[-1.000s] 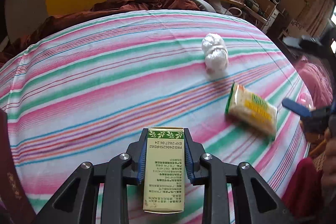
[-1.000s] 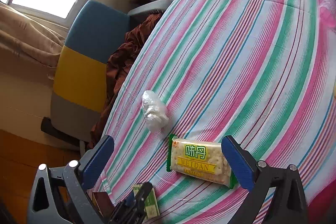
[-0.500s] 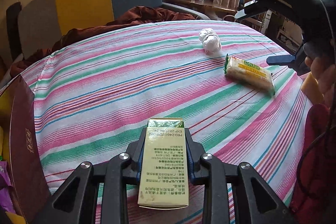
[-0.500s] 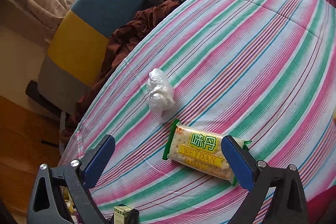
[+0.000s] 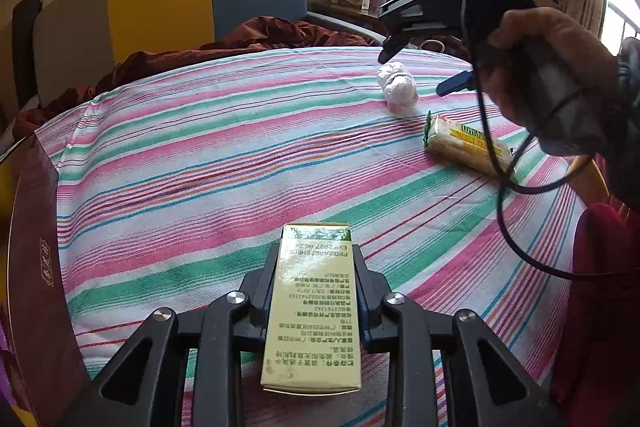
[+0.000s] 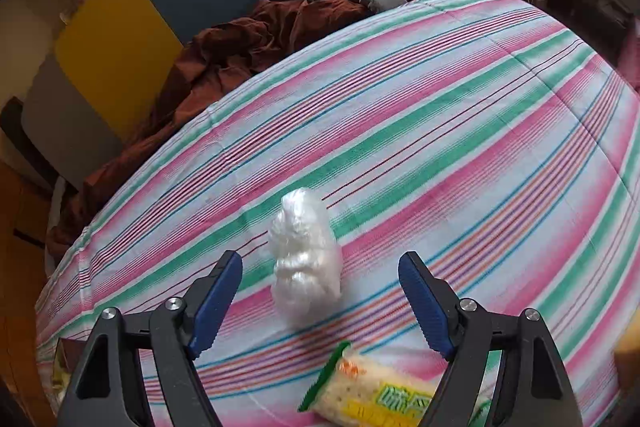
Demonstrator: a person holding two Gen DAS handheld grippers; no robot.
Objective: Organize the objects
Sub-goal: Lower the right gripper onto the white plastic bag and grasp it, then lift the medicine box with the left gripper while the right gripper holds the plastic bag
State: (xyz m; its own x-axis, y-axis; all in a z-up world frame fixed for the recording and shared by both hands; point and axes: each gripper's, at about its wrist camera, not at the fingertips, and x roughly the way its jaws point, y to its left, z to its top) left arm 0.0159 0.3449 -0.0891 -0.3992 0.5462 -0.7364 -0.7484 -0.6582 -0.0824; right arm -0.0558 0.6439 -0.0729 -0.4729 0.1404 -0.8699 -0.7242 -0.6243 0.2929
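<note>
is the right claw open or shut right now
Open. The right claw has just been closing, but its blue pads stand apart around the white plastic bundle without touching it.

L gripper [image 5: 314, 291]: jaws clamped on both sides of a box, angled down. R gripper [image 6: 320, 301]: jaws apart, just been closing, nothing pressed betw. pads, pointing steeply down. R hand [image 5: 552, 83] wraps the handle, cable hanging below.
</note>
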